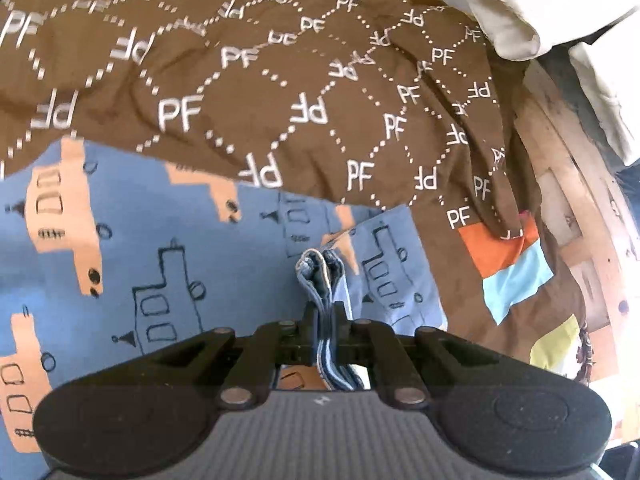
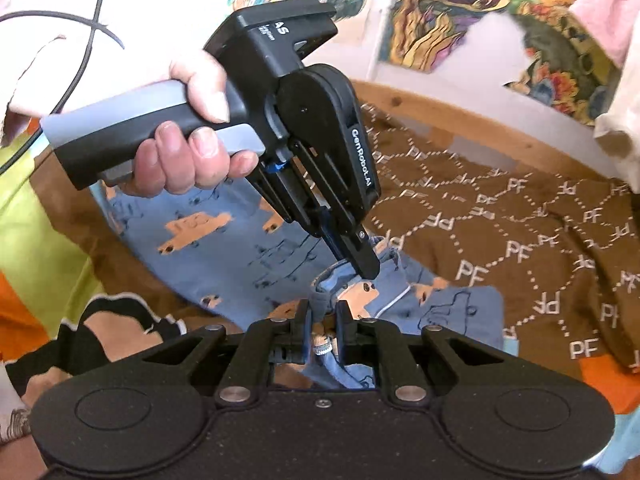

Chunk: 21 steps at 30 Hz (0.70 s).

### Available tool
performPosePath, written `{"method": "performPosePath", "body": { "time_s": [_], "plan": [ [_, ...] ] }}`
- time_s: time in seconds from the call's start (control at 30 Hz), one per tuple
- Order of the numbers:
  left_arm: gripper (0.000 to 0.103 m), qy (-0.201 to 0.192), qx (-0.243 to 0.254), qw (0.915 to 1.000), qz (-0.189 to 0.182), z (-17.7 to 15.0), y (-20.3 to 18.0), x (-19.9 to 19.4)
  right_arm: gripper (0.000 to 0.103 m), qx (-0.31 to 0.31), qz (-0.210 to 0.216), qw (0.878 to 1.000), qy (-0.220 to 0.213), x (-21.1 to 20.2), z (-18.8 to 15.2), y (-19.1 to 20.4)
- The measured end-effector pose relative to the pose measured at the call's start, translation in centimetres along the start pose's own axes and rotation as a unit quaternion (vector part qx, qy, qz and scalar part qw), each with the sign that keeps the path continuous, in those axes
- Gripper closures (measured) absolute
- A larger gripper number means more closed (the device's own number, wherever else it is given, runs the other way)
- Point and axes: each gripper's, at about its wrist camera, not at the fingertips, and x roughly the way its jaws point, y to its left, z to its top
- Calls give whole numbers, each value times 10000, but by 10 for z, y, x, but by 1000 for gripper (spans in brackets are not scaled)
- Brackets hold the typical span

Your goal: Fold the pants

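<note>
Blue pants (image 1: 160, 248) printed with orange and outlined trucks lie spread on a brown bedspread. In the left wrist view my left gripper (image 1: 323, 312) is shut on a bunched fold of the pants' edge (image 1: 320, 272), which sticks up between the jaws. The right wrist view shows the pants (image 2: 248, 248) again, with my right gripper (image 2: 323, 312) shut on a thick hem of them. My left gripper (image 2: 366, 270), held by a hand (image 2: 188, 152), pinches the same cloth just beyond the right one.
The brown bedspread (image 1: 280, 80) printed with "PF" covers the bed, with orange and light blue patches (image 1: 508, 268) at its edge. A wooden bed frame (image 2: 460, 120) runs behind it. White cloth (image 1: 516, 12) lies at the far corner. A cable (image 2: 84, 40) hangs at the left.
</note>
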Motion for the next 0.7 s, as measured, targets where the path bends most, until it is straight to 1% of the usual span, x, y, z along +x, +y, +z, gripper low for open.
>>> {"method": "performPosePath", "body": {
  "time_s": [0.03,0.07,0.1,0.13,0.17,0.23,0.3,0.37,0.5,0.53,0.57,0.6,0.7],
  "plan": [
    [95,38,-97,9999,-10,-1,4,3,90,0,12,10000,68,2,-1,1],
    [91,74,-208,9998,-22,-3,8,6,88,-10,11,9999,121,4,-2,1],
    [89,90,-309,9995,-45,-4,12,7,84,-30,12,9999,151,4,-4,2],
    [83,82,-413,9991,-70,-4,16,8,82,-56,21,9998,169,6,-5,3],
    [72,74,-500,9987,-96,-5,19,8,80,-99,26,9998,182,7,-6,4],
    [60,26,-619,9979,-200,-6,24,7,78,-164,36,9997,202,8,-7,5],
    [58,11,-708,9971,-296,-6,27,8,70,-149,75,9996,228,9,-8,7],
    [57,-2,-747,9967,-322,-5,27,10,69,-108,77,9996,258,10,-9,6],
    [58,-32,-703,9972,-256,-3,23,16,69,-44,101,9995,294,12,-10,4],
    [70,-37,-651,9976,-212,-3,21,16,69,-45,112,9995,307,13,-10,4],
    [88,-25,-589,9981,-159,-2,19,17,73,-32,134,9994,316,13,-10,4],
    [88,0,-538,9985,-112,-2,17,17,81,-10,153,9994,315,12,-10,4],
    [92,-52,-460,9989,-58,-2,11,14,85,51,177,9994,294,12,-9,2]
  ]
}}
